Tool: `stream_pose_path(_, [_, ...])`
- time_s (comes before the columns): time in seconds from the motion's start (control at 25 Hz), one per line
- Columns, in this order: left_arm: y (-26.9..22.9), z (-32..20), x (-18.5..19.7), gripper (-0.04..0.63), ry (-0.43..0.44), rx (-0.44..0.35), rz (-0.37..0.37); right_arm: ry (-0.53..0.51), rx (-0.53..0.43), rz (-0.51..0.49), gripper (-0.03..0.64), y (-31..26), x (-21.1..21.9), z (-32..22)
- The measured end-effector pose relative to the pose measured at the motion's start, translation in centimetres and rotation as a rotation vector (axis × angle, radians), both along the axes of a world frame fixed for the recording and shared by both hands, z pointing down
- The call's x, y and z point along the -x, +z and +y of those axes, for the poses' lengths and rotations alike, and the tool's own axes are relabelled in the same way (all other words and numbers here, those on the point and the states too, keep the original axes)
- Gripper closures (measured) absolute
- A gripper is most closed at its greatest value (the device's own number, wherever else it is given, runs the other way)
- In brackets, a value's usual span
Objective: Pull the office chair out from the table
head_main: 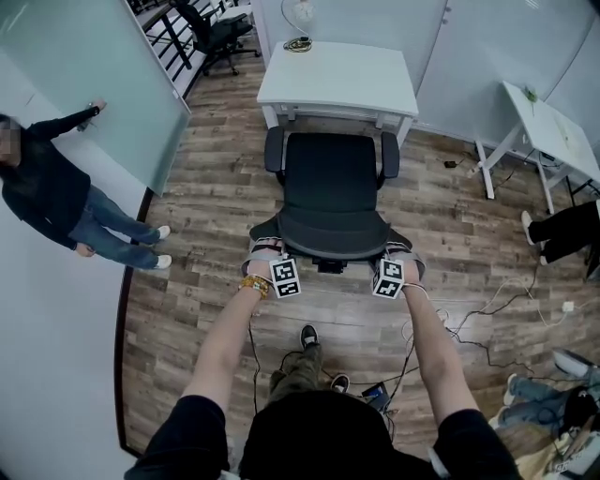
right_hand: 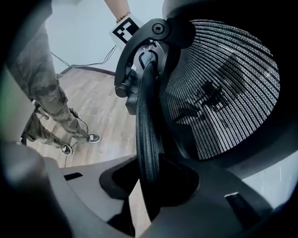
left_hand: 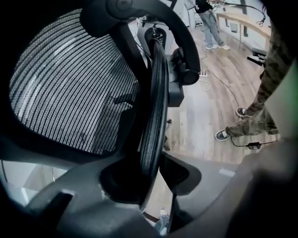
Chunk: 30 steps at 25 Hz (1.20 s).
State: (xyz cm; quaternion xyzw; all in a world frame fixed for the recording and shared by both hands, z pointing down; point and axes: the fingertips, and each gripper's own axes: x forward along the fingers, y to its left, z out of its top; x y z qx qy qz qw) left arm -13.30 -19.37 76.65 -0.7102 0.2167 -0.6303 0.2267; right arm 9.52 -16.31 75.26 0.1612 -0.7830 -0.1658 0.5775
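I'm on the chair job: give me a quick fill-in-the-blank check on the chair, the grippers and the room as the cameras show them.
1. On the office chair, the left gripper and the right gripper each clamp the rim of its mesh ____.
2. The table straight ahead of the chair is ____ in colour.
3. A bystander at the head view's ____ side touches the glass wall.

Missing words: backrest; white; left

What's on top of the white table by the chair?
A lamp-like object at the far left corner of the white table; the rest of its top shows bare. The top hides whatever is underneath.
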Motion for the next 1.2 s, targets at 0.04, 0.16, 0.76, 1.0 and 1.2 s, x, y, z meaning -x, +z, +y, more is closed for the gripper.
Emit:
stream_pose_path(0.04, [0.0,0.4,0.0,0.456,-0.003,0.005,0.001,-0.001,0.003,-0.001,0.512,0.0,0.0,0.4])
stream_pose_path(0.16, [0.3,1.7,0.1,0.454,-0.003,0.007,-0.001,0.0,0.008,-0.001,0.511,0.3,0.2,1.7])
stream_pose_path(0.76, [0.4,6.8,-0.4,0.456,-0.016,-0.004,-0.016,-0.008,-0.012,-0.002,0.511,0.3,-0.6,6.7])
stream_pose_path(1.0, [0.3,9.3,-1.0,0.456,-0.018,-0.01,-0.016,-0.013,-0.014,0.002,0.511,0.1,-1.2,9.2])
stream_pose_path(1.2, [0.2,11.2,-1.3,0.456,-0.022,-0.015,-0.019,-0.017,-0.016,-0.003,0.511,0.2,-1.6,11.1])
